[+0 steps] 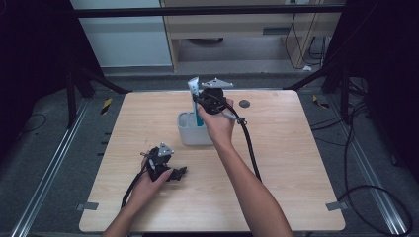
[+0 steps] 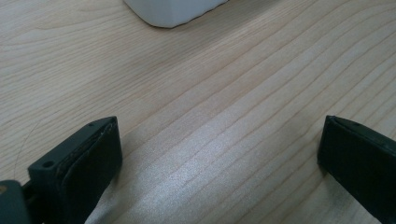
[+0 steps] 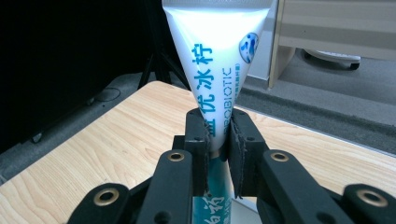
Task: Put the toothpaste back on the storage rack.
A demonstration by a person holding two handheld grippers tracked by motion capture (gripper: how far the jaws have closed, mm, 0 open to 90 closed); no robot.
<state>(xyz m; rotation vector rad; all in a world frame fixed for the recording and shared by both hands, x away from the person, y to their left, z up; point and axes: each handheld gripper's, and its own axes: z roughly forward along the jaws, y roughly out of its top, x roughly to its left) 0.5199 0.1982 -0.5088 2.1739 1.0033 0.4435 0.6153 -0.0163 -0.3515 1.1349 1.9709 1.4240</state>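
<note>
A white and blue toothpaste tube (image 1: 196, 101) stands upright, its lower end inside a white cup-like holder (image 1: 190, 133) near the middle of the wooden table. My right gripper (image 1: 205, 101) is shut on the tube; in the right gripper view the pads (image 3: 201, 140) pinch the tube (image 3: 212, 60) at mid-height, with its flat crimped end up. My left gripper (image 1: 178, 174) rests low on the table at the front left. Its jaws stand wide apart in the left gripper view, where the left gripper (image 2: 219, 154) has nothing but bare wood between its fingers.
The holder's white base (image 2: 173, 11) shows at the top of the left gripper view. A small dark round disc (image 1: 244, 103) lies on the table behind and to the right of the holder. Black cables trail from both grippers. Metal rails and frame legs flank the table (image 1: 276, 197).
</note>
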